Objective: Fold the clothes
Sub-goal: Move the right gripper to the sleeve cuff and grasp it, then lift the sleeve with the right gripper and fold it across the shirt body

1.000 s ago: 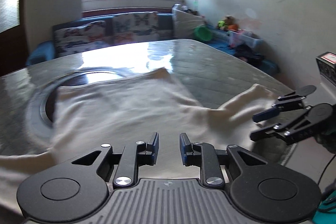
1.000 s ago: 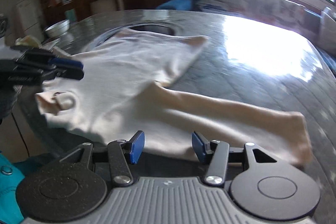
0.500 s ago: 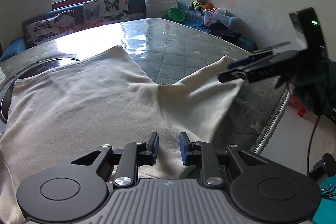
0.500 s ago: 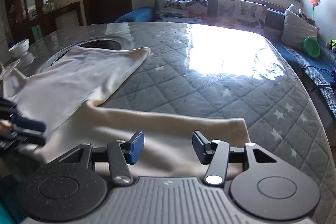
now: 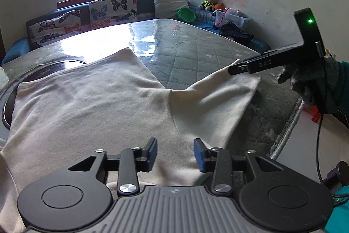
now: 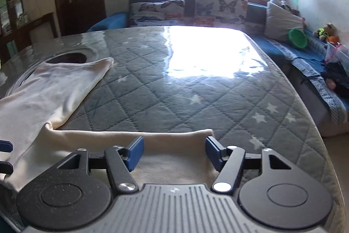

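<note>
left wrist view: cream shirt (image 5: 98, 106) lies spread flat on the quilted bench (image 5: 196, 51), body to the left, one sleeve (image 5: 220, 97) stretched right toward the bench edge. left gripper (image 5: 175, 153) hovers low over the shirt near the shoulder, jaws apart, nothing between them. right gripper (image 5: 234, 68) seen side-on at the sleeve cuff, tips at or just over the cloth; contact can't be confirmed from here. right wrist view: right gripper (image 6: 173, 151) jaws wide apart with the sleeve (image 6: 165, 139) end lying under and between them, not pinched. shirt body (image 6: 43, 93) runs off left, far hem corner near the dark round hole (image 6: 67, 57) in the bench. progress: looks like the very start, shirt laid out, no fold made; sleeve fold, other sleeve and body folds all left, my read. versus half a second ago: both grippers have closed in, left jaws look wider apart, right gripper has dropped to the cuff, and the shirt lies much the same. a second ago the views were blurred and swinging.
</note>
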`<state>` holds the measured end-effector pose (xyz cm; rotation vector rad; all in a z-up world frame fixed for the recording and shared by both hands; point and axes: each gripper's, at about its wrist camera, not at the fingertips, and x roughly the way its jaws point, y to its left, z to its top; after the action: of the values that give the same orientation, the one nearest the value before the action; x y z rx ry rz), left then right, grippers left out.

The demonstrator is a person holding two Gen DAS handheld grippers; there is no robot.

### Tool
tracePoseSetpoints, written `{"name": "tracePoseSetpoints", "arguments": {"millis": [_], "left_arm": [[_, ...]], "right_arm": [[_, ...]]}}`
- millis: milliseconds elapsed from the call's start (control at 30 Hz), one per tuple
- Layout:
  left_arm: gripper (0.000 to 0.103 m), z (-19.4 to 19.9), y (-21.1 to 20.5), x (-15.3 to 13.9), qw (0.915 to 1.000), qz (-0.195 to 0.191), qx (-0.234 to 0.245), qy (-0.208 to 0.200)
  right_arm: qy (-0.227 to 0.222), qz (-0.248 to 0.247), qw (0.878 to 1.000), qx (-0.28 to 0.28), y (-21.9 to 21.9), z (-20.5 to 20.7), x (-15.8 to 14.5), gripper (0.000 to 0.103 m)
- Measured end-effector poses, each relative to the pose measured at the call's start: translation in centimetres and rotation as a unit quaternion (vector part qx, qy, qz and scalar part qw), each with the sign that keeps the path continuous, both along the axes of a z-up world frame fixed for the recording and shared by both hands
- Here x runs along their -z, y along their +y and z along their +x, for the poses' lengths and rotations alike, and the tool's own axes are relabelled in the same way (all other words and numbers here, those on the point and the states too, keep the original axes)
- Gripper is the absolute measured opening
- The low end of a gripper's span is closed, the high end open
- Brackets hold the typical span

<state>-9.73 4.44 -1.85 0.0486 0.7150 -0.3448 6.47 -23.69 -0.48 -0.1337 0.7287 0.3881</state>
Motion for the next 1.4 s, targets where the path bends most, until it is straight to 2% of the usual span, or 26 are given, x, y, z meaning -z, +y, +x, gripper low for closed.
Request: {"name": "tracePoseSetpoints", "arguments": {"millis": [300,567,633,833,933,967,1000,1167,1400], "left_arm": [[0.059,0.9,0.3,-0.6,0.9995,-0.002,-0.032,0.001],[0.066,0.6,-1.0,-0.6,0.9999,-0.001,-0.014,0.0],[0.066,0.6,-1.4,-0.5,1.0,-0.001,-0.009,0.0],[0.068,0.8,-2.2,-0.4,1.0,0.001,0.0,0.002],[0.069,0.8,-2.3,-0.5,1.0,0.001,0.003,0.0],[0.07,0.9,-2.4,-0.5,1.0,0.002,0.003,-0.001],[0.07,0.9,-2.4,-0.5,1.0,0.002,0.004,-0.002],[0.071,1.1,-2.6,-0.6,1.0,0.002,0.008,-0.005],[0.072,1.2,-3.5,-0.4,0.9995,-0.004,0.032,-0.004]], "right_arm": [[0.006,0.014,0.999,0.046,-2.1,-1.1,0.2,0.076],[0.022,0.038,0.996,0.079,-3.6,-2.0,1.1,0.075],[0.022,0.041,0.996,0.081,-3.7,-2.2,1.2,0.072],[0.021,0.053,0.994,0.088,-3.9,-2.4,1.1,0.053],[0.021,0.059,0.994,0.093,-4.1,-2.4,1.2,0.036],[0.022,0.062,0.993,0.095,-4.2,-2.4,1.2,0.024],[0.021,0.065,0.993,0.095,-4.3,-2.4,1.1,0.02],[0.005,0.084,0.992,0.09,-4.4,-2.7,0.3,0.012],[-0.043,0.108,0.991,0.058,-3.7,-3.9,-3.6,0.009]]}}
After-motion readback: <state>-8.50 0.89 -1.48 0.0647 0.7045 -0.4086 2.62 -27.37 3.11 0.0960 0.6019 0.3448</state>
